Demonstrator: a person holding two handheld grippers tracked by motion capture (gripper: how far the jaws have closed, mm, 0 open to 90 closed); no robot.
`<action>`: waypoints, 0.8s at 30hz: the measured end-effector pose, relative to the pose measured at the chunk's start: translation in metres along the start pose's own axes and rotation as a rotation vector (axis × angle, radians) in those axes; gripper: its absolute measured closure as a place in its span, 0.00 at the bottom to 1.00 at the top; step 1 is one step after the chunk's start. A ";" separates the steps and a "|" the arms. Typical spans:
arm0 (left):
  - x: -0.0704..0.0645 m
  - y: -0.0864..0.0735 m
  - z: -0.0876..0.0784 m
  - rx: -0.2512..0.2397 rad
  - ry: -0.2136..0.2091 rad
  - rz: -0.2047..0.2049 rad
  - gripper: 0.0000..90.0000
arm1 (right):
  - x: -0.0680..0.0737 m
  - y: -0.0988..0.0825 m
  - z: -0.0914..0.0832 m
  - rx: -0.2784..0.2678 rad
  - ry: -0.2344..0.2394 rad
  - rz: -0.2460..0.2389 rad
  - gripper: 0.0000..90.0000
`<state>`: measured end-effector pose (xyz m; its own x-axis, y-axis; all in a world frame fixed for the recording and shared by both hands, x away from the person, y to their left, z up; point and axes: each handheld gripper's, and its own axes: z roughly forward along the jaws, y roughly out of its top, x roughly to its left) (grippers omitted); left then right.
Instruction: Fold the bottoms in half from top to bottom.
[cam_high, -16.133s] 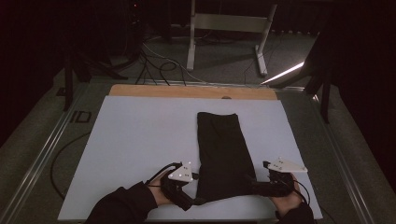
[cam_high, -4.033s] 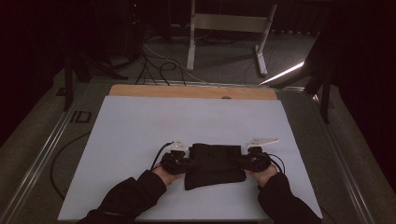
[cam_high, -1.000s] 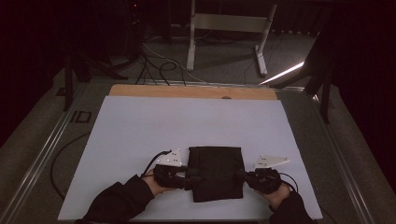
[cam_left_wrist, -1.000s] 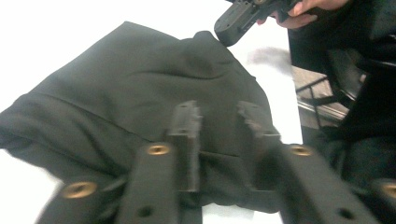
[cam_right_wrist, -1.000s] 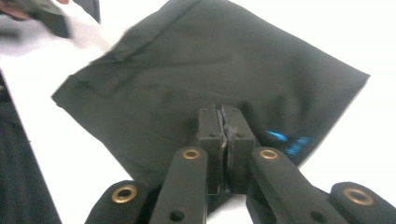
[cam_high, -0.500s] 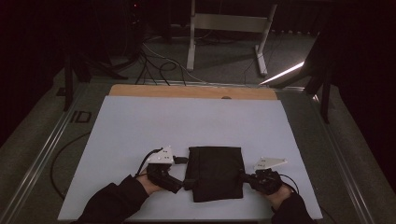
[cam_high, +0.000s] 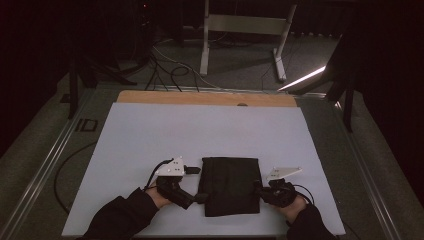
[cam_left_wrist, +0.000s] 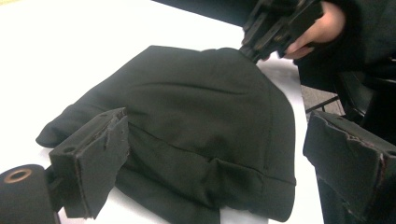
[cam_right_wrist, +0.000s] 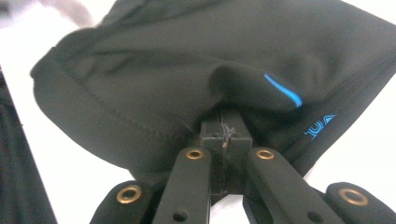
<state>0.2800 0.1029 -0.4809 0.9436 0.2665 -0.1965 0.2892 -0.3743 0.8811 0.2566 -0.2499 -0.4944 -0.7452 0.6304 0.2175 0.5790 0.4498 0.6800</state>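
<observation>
Lying folded square, black garment (cam_high: 231, 185); right tool (cam_high: 258, 190) pinching edge, left tool (cam_high: 197, 184) just spread.

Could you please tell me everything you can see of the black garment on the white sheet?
The black garment is a smooth, slightly stretchy-looking fabric, folded into a compact rectangle with stitched hems and a small blue stripe and logo near one edge. It lies flat on the white sheet near the person's side. The right tool is shut on its right edge, bunching the cloth there. The left tool, whose jaws have just been opening, stands open over its left edge, pads off the cloth.
</observation>
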 end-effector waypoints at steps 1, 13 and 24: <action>0.000 0.000 0.000 -0.002 -0.003 -0.001 0.08 | 0.002 0.000 -0.004 -0.018 0.006 -0.001 1.00; -0.003 0.002 0.002 -0.010 -0.017 0.002 0.07 | 0.024 -0.008 -0.041 -0.137 -0.028 -0.002 1.00; -0.010 0.003 0.011 0.006 -0.046 0.006 0.08 | 0.013 -0.005 -0.011 -0.042 -0.058 -0.050 1.00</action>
<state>0.2738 0.0894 -0.4808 0.9517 0.2229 -0.2113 0.2846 -0.3812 0.8796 0.2404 -0.2512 -0.4878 -0.7518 0.6438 0.1427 0.5262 0.4553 0.7182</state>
